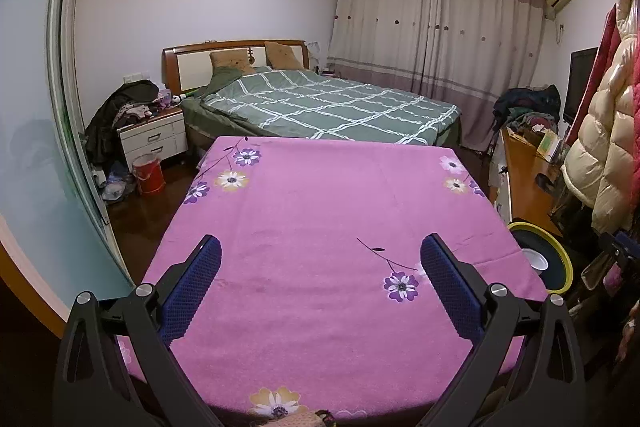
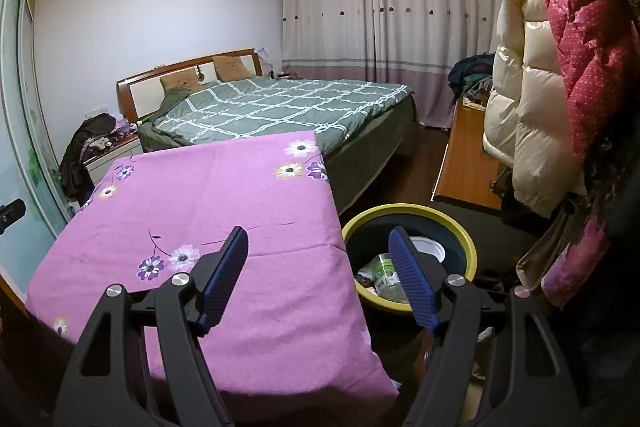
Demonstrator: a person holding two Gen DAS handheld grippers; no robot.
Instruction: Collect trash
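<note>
Both pairs of tongs spread wide, nothing between the blue pads. Left tongs over the pink flowered cloth of the table, pointed toward the green checked bed. Right tongs straddling the table's right edge, one finger over the cloth, the other above the yellow-rimmed bin standing on the floor just beside the table.

Trash already down in the bin: a clear plastic bottle with a green label, a white round lid or cup behind it, a scrap or two more at the near wall — too dim to name. No loose trash visible on the cloth in either view; only printed flowers and creases.

Judged handling: the bottle light, thin-walled, springy and rather slick, likely to dent or squirt sideways under a hard squeeze — best taken across the middle of the body, or at the stiffer neck. The white lid light and rigid, hard to pinch flat, easier taken by its rim. Paper scraps soft, crushable, no care needed.

Collection seemingly well along or finished for this table; any further piece to be sought elsewhere, perhaps on the floor by the red bucket near the nightstand, where clutter lies.
</note>
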